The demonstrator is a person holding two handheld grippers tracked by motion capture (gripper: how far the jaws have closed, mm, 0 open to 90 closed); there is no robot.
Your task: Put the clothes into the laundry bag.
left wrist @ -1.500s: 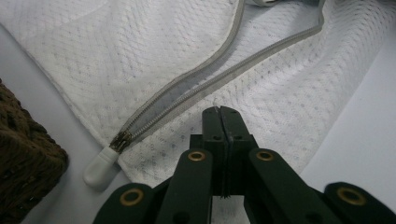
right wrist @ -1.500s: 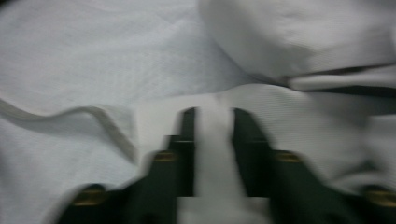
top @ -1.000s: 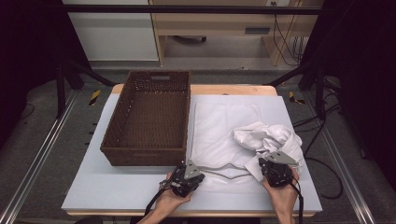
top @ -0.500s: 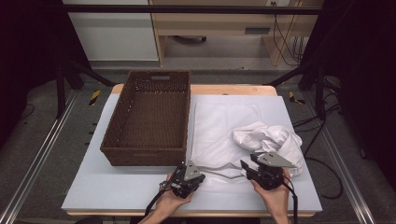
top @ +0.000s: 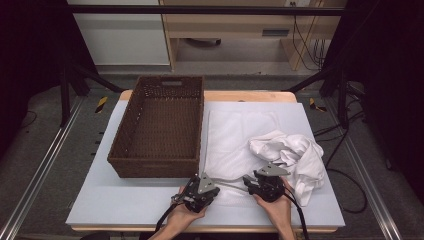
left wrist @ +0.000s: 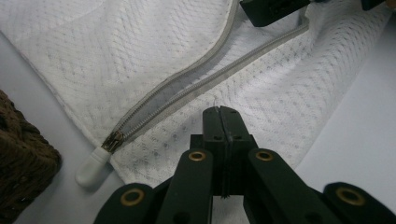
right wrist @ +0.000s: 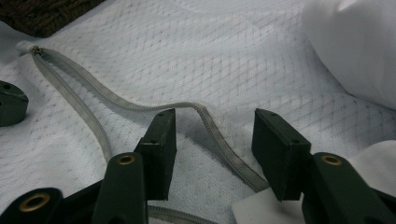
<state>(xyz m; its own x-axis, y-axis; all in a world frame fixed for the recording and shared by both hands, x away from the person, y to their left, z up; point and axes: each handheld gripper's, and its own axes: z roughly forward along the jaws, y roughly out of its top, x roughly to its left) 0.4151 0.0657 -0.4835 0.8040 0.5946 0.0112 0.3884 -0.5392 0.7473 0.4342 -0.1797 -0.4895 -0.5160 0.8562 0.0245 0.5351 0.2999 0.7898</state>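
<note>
R tool (right wrist: pixel 212 154) just opened astride mesh bag's (right wrist: pixel 154 56) zipper (right wrist: pixel 219 140); L tool (left wrist: pixel 223 122) closed.

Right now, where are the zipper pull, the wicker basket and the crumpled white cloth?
zipper pull (left wrist: pixel 113 140), left gripper view, on its metal slider.
wicker basket (top: pixel 156 167), high view, on its near wall.
crumpled white cloth (top: pixel 295 152), high view, on its bunched middle.

The high view looks forward and down from above the near edge of the table (top: pixel 125 210), taking in the whole top and the floor beyond. The left gripper view sits close over the white mesh bag (left wrist: pixel 140 51), looking along its zipper (left wrist: pixel 187 88). The right gripper view, equally close, faces the same zipper (right wrist: pixel 93 100) from the right. All three views share the bag's near edge.
</note>
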